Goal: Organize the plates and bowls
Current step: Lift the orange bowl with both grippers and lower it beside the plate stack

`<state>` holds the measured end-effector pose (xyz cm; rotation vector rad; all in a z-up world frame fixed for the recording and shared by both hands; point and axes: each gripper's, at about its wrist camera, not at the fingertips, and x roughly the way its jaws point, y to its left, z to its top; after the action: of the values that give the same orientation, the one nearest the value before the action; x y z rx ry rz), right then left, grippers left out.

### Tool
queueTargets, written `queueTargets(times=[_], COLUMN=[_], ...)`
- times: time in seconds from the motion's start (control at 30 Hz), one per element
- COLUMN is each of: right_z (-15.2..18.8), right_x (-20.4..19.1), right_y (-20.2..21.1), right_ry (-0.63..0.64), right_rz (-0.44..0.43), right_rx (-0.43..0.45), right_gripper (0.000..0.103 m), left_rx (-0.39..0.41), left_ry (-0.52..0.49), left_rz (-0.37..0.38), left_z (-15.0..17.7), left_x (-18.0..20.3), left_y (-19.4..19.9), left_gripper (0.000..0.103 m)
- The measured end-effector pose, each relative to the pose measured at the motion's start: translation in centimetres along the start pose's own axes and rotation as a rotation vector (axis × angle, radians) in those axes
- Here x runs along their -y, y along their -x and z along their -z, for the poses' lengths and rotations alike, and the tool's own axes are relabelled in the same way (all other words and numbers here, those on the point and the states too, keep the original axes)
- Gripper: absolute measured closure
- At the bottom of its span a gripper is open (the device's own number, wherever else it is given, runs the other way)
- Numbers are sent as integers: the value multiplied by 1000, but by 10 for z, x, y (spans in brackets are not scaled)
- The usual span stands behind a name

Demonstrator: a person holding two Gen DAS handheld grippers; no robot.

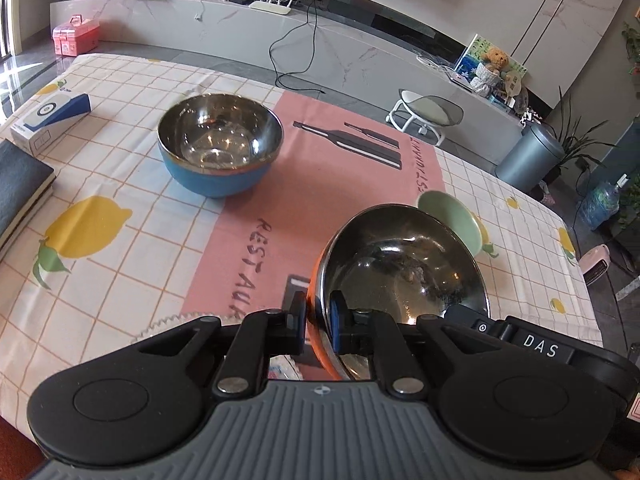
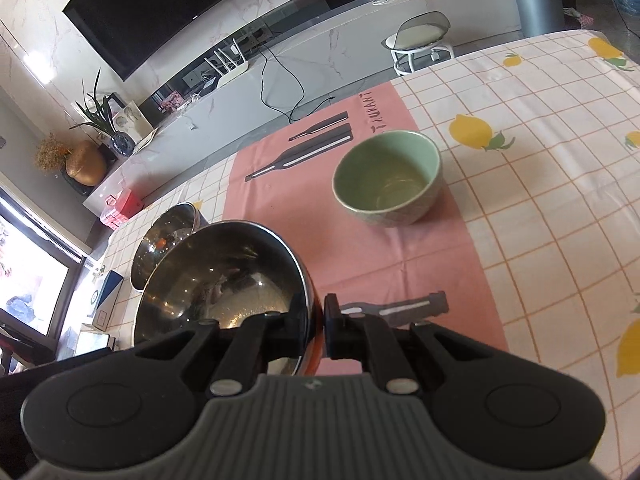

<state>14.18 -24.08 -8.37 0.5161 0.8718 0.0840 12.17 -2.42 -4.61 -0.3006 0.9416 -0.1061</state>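
Observation:
A steel bowl with an orange outside [image 1: 404, 264] [image 2: 224, 276] hangs tilted just above the pink placemat. My left gripper [image 1: 318, 320] is shut on its left rim, one pad inside and one outside. My right gripper [image 2: 316, 322] is shut on the opposite rim, and its black housing [image 1: 536, 344] shows in the left wrist view. A steel bowl with a blue outside [image 1: 219, 140] [image 2: 168, 232] stands upright on the cloth further left. A pale green ceramic bowl [image 1: 452, 216] [image 2: 388, 176] stands upright on the placemat's right side, partly hidden behind the orange bowl in the left wrist view.
A blue and white box [image 1: 52, 118] and a dark notebook [image 1: 20, 192] lie at the table's left edge. The lemon-print cloth [image 2: 540, 184] covers the table. Beyond the far edge are a white stool [image 1: 424, 112] and a grey bin [image 1: 528, 152].

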Motion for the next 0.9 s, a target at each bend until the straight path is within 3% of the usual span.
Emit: queueTargets(times=[0.43,0.9], right_z=[34,48], right_x=[57,68], right_y=[46,41], right_ry=[-58,-69], right_rz=[77,112], right_rx=[6,-51], right_gripper=[95,95], left_rx=[-103,-156], left_ry=[-31,21], left_rz=[85,100], left_z=[51,67], left_x=[24,13], left_y=[-6,-16], left_gripper=[90,89])
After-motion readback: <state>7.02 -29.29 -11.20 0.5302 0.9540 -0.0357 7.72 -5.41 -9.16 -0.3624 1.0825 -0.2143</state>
